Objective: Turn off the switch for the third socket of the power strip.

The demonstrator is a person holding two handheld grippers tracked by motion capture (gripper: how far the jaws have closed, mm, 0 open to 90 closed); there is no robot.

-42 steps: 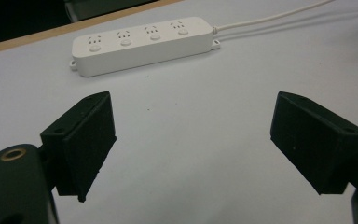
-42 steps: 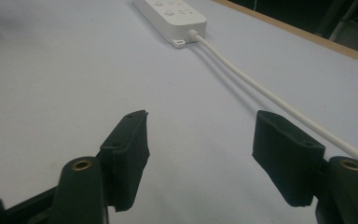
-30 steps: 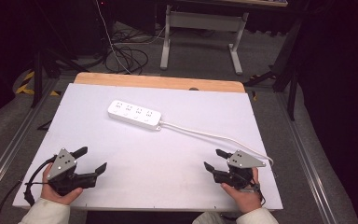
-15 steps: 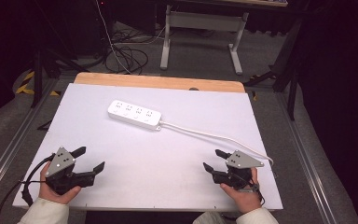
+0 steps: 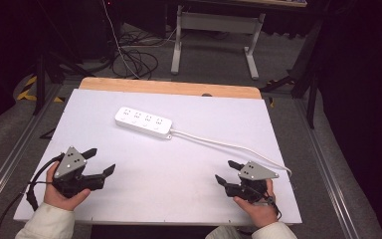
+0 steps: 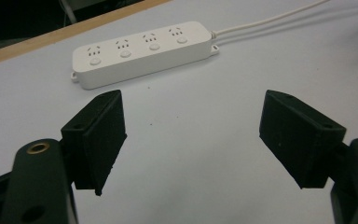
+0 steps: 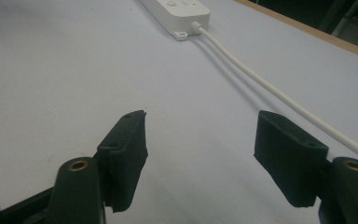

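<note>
A white power strip (image 5: 144,122) with several sockets lies flat on the far half of the white table (image 5: 169,179), and its white cable (image 5: 219,143) trails toward the right edge. My left gripper (image 5: 102,160) is held near the front left corner, open. Its jaws have just been closing a little with nothing between them. The left gripper view looks between its jaws (image 6: 193,121) at the strip (image 6: 142,51) farther off. My right gripper (image 5: 225,171) hovers near the front right, open and empty (image 7: 200,135). The cable (image 7: 270,88) runs past its right jaw to the strip's end (image 7: 177,9).
A wooden strip (image 5: 169,87) borders the table's far edge. Beyond it, loose black cables (image 5: 134,55) lie on the floor beside a grey desk frame (image 5: 214,30). Metal rails run along both sides of the table. A black cable (image 5: 17,209) trails from the left gripper.
The left hand has lifted its gripper slightly and carried it a little away from the front edge. The right hand, the power strip and the cable have stayed put.
</note>
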